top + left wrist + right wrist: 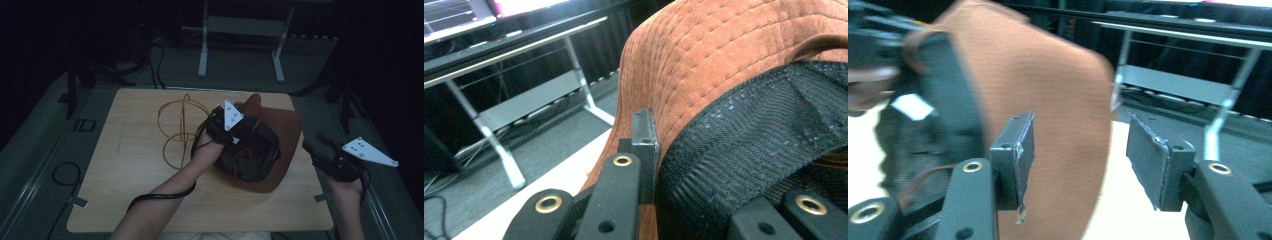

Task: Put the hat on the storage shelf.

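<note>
A brown suede hat (287, 131) lies upside down on the wooden table (130, 165), with its black mesh lining (255, 150) facing up. My left gripper (236, 136) is shut on the hat's crown wall. In the left gripper view the brown suede (724, 60) lies against one pad (644, 134) and the mesh lining (764, 145) covers the other jaw. My right gripper (316, 141) stands open just off the hat's right brim edge, past the table's right side. In the right gripper view its jaws (1078, 155) frame the brim edge (1058, 100) without touching it.
A golden wire frame of looped rings (181, 127) lies on the table left of the hat. A white metal stand (240, 30) is on the floor beyond the far edge. A cable (62, 175) curls on the floor at left.
</note>
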Tool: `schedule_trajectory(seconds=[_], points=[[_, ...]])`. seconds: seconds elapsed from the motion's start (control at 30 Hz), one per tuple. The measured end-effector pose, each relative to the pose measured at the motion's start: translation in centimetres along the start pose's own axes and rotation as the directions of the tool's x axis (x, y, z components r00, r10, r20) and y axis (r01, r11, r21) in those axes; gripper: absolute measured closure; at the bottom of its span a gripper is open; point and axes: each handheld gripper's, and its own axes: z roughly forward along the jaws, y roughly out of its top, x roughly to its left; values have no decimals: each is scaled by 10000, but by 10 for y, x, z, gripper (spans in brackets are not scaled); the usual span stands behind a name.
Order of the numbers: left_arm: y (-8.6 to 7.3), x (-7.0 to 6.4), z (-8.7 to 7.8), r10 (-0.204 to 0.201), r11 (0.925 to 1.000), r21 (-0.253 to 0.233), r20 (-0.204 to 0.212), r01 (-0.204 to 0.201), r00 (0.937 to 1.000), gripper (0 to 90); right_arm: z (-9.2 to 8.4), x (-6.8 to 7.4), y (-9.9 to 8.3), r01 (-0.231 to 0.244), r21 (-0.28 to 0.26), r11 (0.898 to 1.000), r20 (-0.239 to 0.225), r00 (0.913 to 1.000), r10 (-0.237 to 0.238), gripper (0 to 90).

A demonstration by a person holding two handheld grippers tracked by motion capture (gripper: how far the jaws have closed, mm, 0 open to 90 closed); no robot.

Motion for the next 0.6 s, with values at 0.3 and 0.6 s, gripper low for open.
schedule_trajectory(seconds=[0.3, 0.6], points=[[-9, 3, -26, 555, 9895, -1421, 1931, -281, 9796, 858, -2, -35, -3, -467, 524, 9975, 969, 9944, 415, 470], [-20, 7, -40, 1192, 9741, -2244, 4051, -278, 9065, 856, 19, -29, -12, -900, 930, 9916, 108, 9959, 894, 439]])
